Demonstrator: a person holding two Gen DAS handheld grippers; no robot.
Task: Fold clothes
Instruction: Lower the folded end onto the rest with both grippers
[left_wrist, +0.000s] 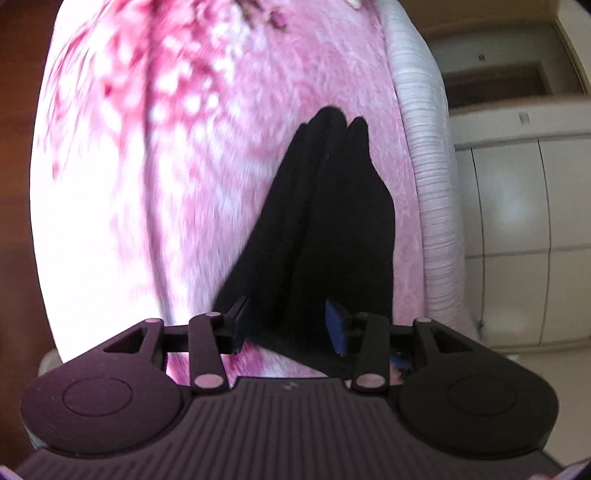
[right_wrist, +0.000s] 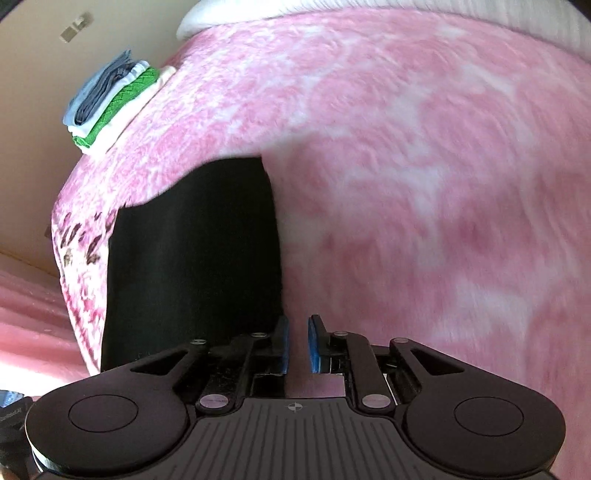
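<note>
Pink blanket: fleece with a darker print, covers the bed and fills both views; all else lies on it.
Black garment: lies on the blanket near its edge; in the right view a flat dark slab with a straight right edge, in the left view bunched into long ridges that run away from the jaws.
Stack: blue, grey, white and green pieces folded in a pile at the far corner of the bed, well apart from the black one.
Left gripper: jaws spread wide with black cloth between them; whether the pads pinch it, I cannot tell.
Right gripper: jaws nearly closed, a narrow gap with only blanket showing through; they hold nothing and sit just beside the garment's right edge.
Progress: several pieces lie folded in the pile; the black one looks partly gathered, not yet a tidy packet by my judgement.
Hidden: the garment's near end under both grippers; its kind unclear; blur smears the blanket.
</note>
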